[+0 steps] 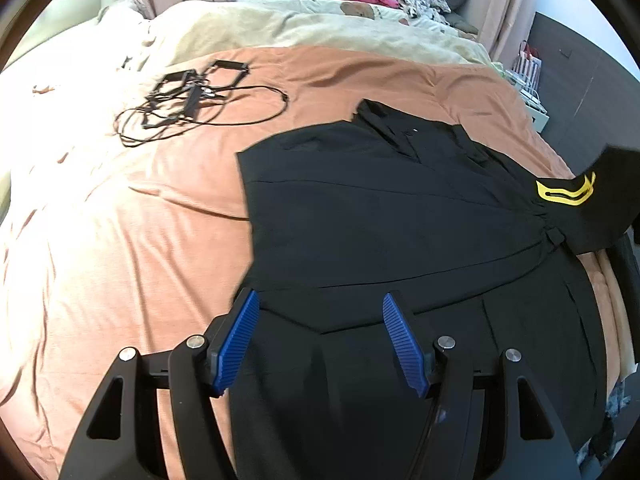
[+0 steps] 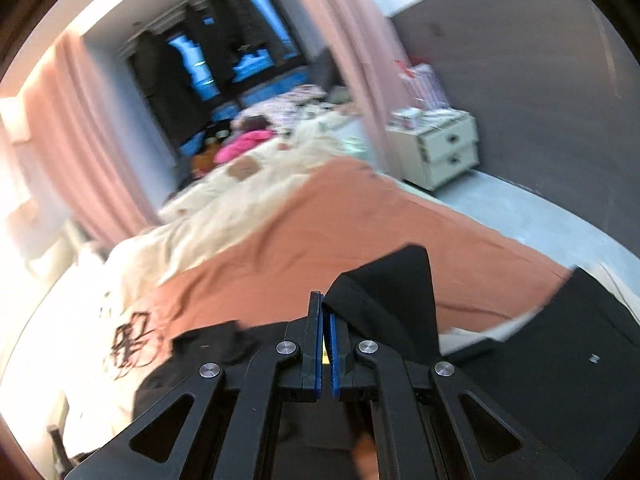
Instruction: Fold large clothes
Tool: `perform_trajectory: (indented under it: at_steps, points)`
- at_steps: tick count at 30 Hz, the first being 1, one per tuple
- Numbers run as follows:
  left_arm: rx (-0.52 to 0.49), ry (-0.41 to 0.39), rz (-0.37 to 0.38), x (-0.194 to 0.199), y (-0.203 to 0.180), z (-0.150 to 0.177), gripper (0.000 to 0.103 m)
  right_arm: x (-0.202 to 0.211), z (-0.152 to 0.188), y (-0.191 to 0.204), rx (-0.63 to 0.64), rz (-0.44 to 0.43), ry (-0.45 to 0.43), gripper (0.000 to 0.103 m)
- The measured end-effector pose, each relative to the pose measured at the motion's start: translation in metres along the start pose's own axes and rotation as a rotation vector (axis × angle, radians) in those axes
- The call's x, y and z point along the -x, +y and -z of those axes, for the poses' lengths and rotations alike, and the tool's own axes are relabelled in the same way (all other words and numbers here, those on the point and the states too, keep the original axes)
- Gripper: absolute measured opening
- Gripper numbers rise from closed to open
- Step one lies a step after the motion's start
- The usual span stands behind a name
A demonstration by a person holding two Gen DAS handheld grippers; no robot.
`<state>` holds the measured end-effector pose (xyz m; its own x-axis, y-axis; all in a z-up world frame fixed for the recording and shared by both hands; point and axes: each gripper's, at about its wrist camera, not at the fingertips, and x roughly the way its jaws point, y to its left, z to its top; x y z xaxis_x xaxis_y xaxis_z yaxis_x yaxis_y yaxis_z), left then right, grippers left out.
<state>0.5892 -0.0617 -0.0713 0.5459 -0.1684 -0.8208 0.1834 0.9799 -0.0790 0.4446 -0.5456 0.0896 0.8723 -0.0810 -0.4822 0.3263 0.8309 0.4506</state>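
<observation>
While right claw (image 2: 325,312) clamps black garment (image 1: 380,216) | left claw (image 1: 320,308) apart | yellow logo (image 1: 564,192) unreadable

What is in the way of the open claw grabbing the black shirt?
Nothing visible. The left gripper hangs open right over the black shirt, with only air between. The tangled cables lie apart on the orange bedspread.

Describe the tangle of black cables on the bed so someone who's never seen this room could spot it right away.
Start at the orange blanket covering the bed. The black garment lies spread on its right side; on the far left side, apart from it, sits the cable tangle. It is thin looped black wire with strap-like frames, not cloth.
</observation>
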Motion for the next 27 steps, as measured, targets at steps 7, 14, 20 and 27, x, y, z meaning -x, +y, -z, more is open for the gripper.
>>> perform_trajectory:
  at_steps: [7, 14, 20, 27]
  points:
    - [0.052, -0.024, -0.01, 0.019, 0.041, 0.006, 0.065, -0.016, 0.006, 0.104, 0.092, -0.102, 0.03, 0.004]
    - [0.094, -0.041, -0.027, 0.031, 0.083, 0.014, 0.065, -0.045, 0.042, 0.183, 0.154, -0.186, 0.096, 0.004]
    - [0.125, -0.035, -0.042, 0.034, 0.113, 0.03, 0.065, -0.087, 0.099, 0.229, 0.173, -0.231, 0.196, 0.004]
    - [0.16, -0.008, -0.063, 0.029, 0.145, 0.047, 0.065, -0.147, 0.181, 0.273, 0.176, -0.261, 0.325, 0.004]
